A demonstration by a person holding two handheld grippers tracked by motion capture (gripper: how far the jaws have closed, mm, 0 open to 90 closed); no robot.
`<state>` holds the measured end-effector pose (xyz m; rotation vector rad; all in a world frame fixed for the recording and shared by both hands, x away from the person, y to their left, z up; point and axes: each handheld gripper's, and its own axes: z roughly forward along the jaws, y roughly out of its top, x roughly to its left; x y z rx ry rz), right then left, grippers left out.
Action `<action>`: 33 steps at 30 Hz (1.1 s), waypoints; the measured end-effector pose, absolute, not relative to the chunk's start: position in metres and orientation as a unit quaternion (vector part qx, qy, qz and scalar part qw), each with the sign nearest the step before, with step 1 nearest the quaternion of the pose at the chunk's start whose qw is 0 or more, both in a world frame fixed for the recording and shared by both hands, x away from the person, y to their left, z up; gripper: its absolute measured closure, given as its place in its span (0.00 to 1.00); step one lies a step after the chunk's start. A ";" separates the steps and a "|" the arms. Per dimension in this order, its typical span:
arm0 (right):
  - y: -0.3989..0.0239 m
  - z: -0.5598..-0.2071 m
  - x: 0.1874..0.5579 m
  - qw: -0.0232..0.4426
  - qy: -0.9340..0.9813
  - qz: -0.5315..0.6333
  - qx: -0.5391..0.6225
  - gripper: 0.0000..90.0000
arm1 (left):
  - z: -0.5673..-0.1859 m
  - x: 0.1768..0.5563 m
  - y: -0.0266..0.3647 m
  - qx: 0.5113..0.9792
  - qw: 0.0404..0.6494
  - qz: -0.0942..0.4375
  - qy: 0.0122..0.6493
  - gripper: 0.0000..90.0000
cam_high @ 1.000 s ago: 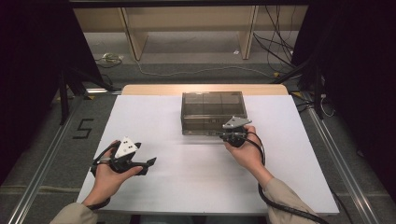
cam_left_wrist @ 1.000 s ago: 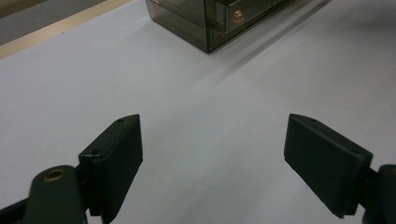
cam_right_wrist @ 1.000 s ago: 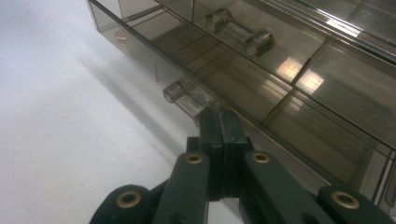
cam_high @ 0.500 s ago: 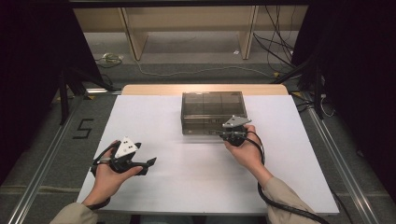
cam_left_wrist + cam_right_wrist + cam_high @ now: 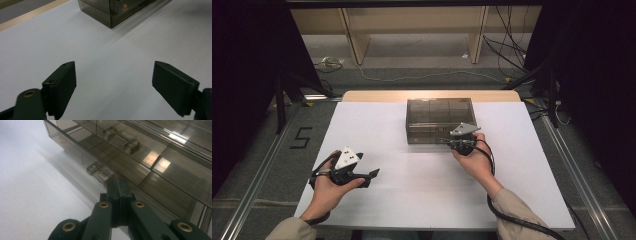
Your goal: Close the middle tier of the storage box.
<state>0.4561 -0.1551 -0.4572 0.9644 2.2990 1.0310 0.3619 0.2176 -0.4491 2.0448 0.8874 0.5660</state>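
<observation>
A smoky translucent drawer box (image 5: 439, 119) sits on the white desk (image 5: 377, 125), at upper centre of the high view, close to the desk's far edge. The right gripper (image 5: 460, 143) is at the box's near face, toward its right end, with the hand (image 5: 474, 162) behind it. In the right gripper view its jaws rise from bottom centre, pressed flat together with no gap, tips right at the clear knob-like handle (image 5: 98, 172) of the lower drawer; the handle sits just beyond and upper left of the tips, not between them. Whether the tips touch the handle cannot be told. A second clear handle (image 5: 121, 140) shows higher on the front, toward upper centre. The left gripper (image 5: 362, 176) lies at lower left of the high view, well apart from the box, held in the left hand (image 5: 328, 187). In the left gripper view its jaws stand wide apart, bare desk between them, holding nothing; a corner of the box is at the top of that frame, well beyond the tips.
</observation>
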 end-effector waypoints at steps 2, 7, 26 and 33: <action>-0.155 -0.457 0.457 0.221 0.829 0.375 0.351 1.00 | -0.449 0.362 0.218 0.811 0.409 0.225 0.352 0.22; -0.155 -0.458 0.458 0.222 0.828 0.375 0.352 1.00 | -0.449 0.362 0.218 0.812 0.408 0.225 0.352 0.22; -0.154 -0.459 0.466 0.228 0.826 0.373 0.355 1.00 | -0.449 0.362 0.218 0.811 0.408 0.225 0.353 0.22; -0.153 -0.460 0.468 0.231 0.826 0.371 0.356 1.00 | -0.449 0.362 0.218 0.812 0.408 0.225 0.353 0.22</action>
